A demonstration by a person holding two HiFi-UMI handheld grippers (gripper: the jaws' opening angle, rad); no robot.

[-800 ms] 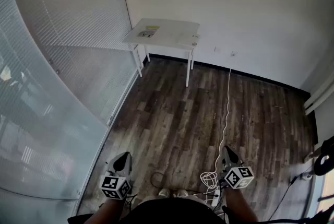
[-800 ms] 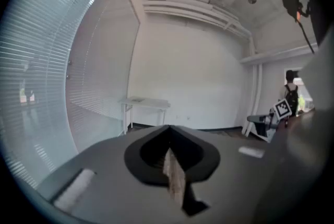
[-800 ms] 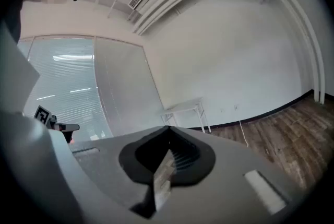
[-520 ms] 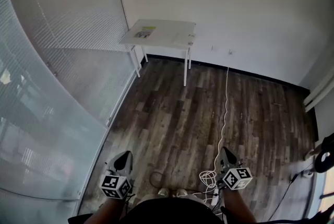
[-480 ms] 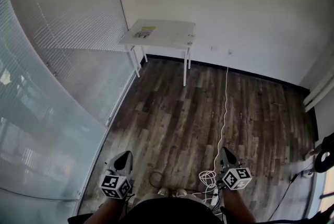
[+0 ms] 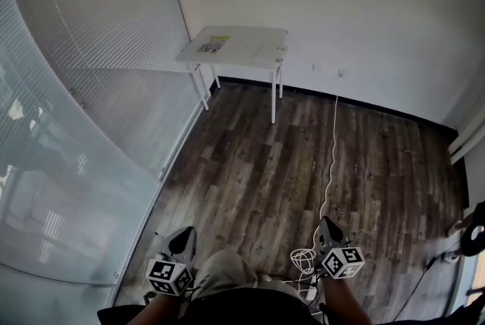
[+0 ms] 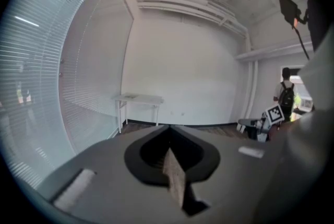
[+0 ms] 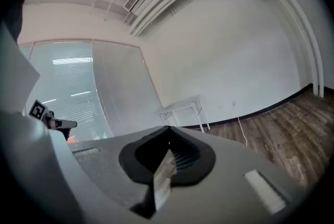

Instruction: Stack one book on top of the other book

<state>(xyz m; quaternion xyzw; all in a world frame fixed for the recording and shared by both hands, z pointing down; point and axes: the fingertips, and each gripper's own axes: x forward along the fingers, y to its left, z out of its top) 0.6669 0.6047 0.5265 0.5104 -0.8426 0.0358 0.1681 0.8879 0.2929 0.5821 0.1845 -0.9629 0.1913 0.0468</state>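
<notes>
Beyond left gripper [image 6: 182,235] and right gripper [image 6: 327,225], both closed, stands one table [image 6: 244,38].

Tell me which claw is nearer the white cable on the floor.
Right. The right claw hangs beside the white cable; the left claw is far to its left.

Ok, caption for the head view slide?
Left gripper and right gripper shut, empty; white table stands far across wood floor.

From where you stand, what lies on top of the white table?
A flat item with a yellow patch lies near the left end of the white table. It is too far to tell if it is a book. Nothing hides the tabletop.
</notes>
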